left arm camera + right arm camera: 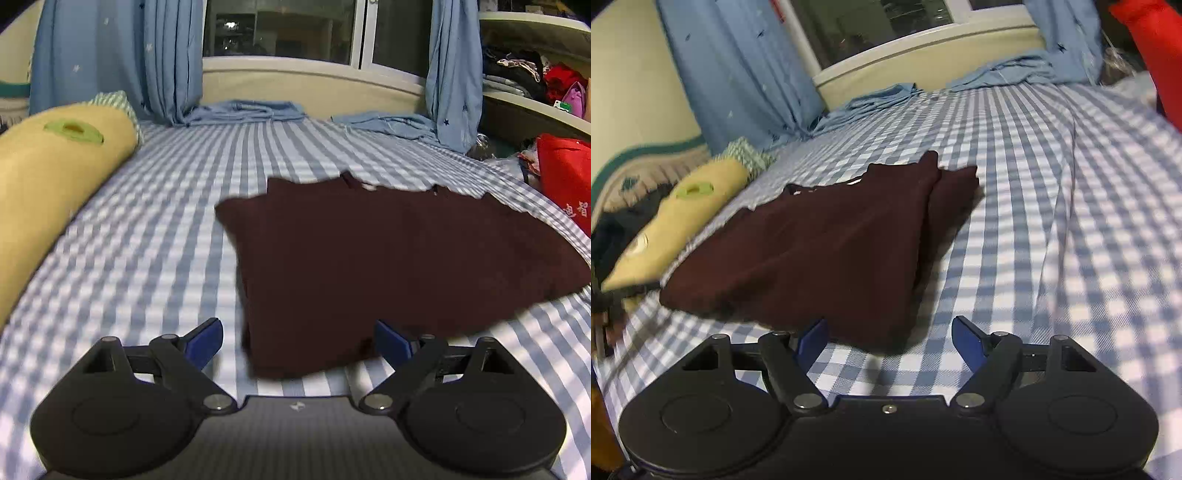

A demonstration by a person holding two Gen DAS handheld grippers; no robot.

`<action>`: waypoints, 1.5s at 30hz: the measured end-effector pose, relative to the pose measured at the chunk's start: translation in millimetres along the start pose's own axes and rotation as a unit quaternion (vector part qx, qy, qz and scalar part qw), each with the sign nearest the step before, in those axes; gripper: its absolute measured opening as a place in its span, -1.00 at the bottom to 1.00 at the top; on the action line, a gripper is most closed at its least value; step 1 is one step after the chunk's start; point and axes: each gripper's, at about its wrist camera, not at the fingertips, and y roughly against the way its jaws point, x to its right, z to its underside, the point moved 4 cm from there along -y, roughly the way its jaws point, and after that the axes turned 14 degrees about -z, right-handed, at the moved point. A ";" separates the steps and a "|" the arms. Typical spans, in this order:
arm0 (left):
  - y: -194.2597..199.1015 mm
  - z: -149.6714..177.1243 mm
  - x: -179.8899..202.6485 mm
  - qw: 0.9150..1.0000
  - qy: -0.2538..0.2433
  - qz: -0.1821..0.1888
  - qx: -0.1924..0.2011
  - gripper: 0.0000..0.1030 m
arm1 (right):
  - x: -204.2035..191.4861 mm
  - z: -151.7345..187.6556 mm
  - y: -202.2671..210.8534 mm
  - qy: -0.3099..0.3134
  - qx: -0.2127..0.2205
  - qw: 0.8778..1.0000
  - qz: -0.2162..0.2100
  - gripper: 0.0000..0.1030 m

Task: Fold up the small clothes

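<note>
- Nearest the lens in the left wrist view: left gripper, blue fingers spread wide, nothing gripped, hanging just above the near corner of the dark red garment.
- Same picture from the right wrist: right gripper released too, fingers apart, pressing on nothing, poised over the garment's near corner.
- Lying flat on the checked bed, roughly mid-bed, folded into a broad slab; long axis running from the near edge of the bed away toward the window end.
- Folded-over layer along the garment's right side in the right wrist view, ending in a raised point at the far end.
- Far edge ragged, with a sliver of white showing; kind of garment hard to make out.
- Near edges smeared by blur; right corner cut off by the frame in the left wrist view.
- Along the left edge of the bed: yellow pillow with a green patch.
- At the far edge: blue curtains, hems pooled on the bed.
- Off the right edge: red bag, shelves of jumbled clothes.
</note>
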 end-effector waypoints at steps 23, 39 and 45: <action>-46.8 3.8 -32.8 0.981 0.168 0.077 -0.062 -0.52 | 1.3 -2.9 -34.6 -0.058 0.018 0.998 -0.009 -0.42; -38.9 -2.8 -40.6 0.986 0.135 0.064 -0.070 -0.59 | -19.6 -18.5 -12.9 -0.025 -0.058 0.997 0.046 -0.80; -16.1 -32.5 -52.5 0.983 0.155 0.088 -0.030 -0.62 | -24.1 -33.4 19.8 -0.061 0.015 0.998 -0.025 -0.81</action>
